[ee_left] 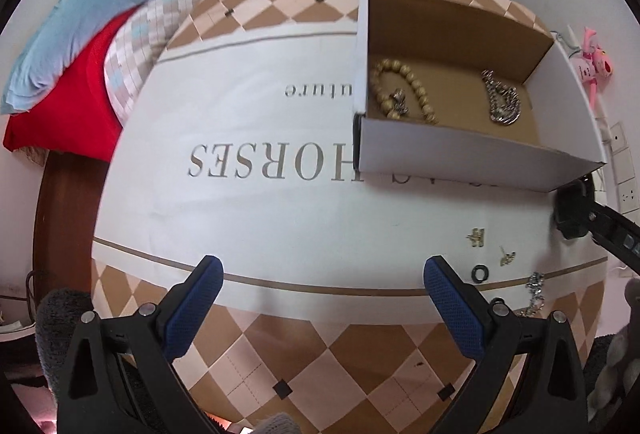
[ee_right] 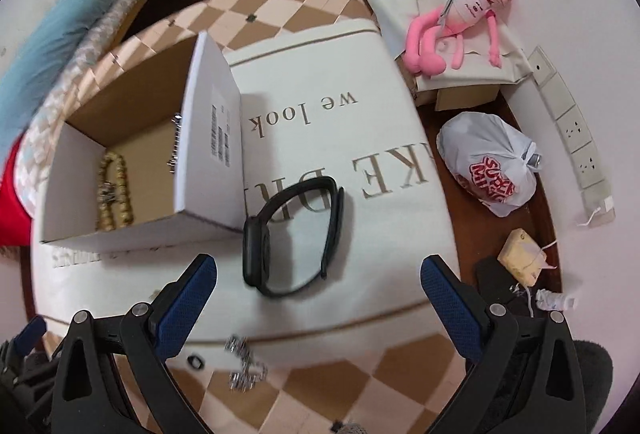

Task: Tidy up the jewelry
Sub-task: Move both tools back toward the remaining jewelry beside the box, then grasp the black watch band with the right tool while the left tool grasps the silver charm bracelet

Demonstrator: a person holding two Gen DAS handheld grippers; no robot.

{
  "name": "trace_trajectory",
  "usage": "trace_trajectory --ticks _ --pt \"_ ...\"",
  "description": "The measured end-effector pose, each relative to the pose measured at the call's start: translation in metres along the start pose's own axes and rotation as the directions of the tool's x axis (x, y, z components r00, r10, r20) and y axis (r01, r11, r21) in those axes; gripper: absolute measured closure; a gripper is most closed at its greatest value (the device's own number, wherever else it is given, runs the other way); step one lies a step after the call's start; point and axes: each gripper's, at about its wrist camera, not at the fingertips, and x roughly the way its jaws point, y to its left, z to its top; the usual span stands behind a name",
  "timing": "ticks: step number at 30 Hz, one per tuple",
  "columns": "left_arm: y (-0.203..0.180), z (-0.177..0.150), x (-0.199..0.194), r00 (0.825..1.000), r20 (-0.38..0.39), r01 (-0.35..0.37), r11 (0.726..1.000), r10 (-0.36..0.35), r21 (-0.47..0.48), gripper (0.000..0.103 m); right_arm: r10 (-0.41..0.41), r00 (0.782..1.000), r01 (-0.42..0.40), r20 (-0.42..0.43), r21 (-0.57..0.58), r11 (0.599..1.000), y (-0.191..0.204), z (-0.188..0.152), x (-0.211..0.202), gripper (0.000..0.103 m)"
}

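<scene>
Lying on the printed cloth (ee_right: pixel 360 122) just beside the white cardboard box (ee_right: pixel 212 138), a black smartwatch (ee_right: pixel 292 230) curls on its side, strap looped; wooden beads (ee_left: pixel 400 90) and a silver chain (ee_left: pixel 504 102) sit inside; left gripper (ee_left: pixel 320 306) and right gripper (ee_right: pixel 320 306) both hover spread, empty

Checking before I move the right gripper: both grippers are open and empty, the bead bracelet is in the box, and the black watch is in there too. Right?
Not quite. The black watch lies on the cloth outside the box, beside its wall, as the right wrist view shows. The rest holds: left gripper and right gripper are open and empty, and the bead bracelet is in the box.
</scene>
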Motion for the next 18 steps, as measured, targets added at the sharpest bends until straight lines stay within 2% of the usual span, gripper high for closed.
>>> trace_trajectory --ticks 2,3,5,6,13,18 --pt "-0.002 -0.003 0.005 1.000 -0.011 0.011 1.000 -0.011 0.012 0.000 -0.024 1.000 0.024 -0.021 -0.001 1.000 0.003 0.003 0.013 0.004" --pt "-0.004 -0.005 0.005 1.000 -0.014 0.014 1.000 -0.013 0.019 0.000 -0.031 0.999 0.031 -0.027 -0.002 1.000 0.003 0.005 0.017 0.018" --pt "-0.009 -0.009 0.006 0.999 -0.014 0.037 0.998 -0.037 0.041 0.000 -0.060 0.998 0.059 -0.026 -0.013 0.998 0.003 0.005 0.022 0.037" --pt "-0.012 -0.010 0.005 0.999 -0.014 0.044 0.998 -0.044 0.049 0.000 -0.072 0.997 0.072 -0.003 -0.040 0.997 0.005 0.005 0.019 0.054" --pt "-0.042 -0.028 -0.004 0.990 -0.021 0.139 0.982 -0.138 0.128 0.001 -0.044 0.999 0.047 0.025 -0.093 0.995 -0.007 -0.016 0.000 0.055" --pt "-0.071 -0.047 -0.008 0.983 -0.033 0.184 0.964 -0.181 0.191 0.001 -0.024 1.000 0.025 0.014 -0.055 0.998 -0.031 -0.047 -0.024 0.055"
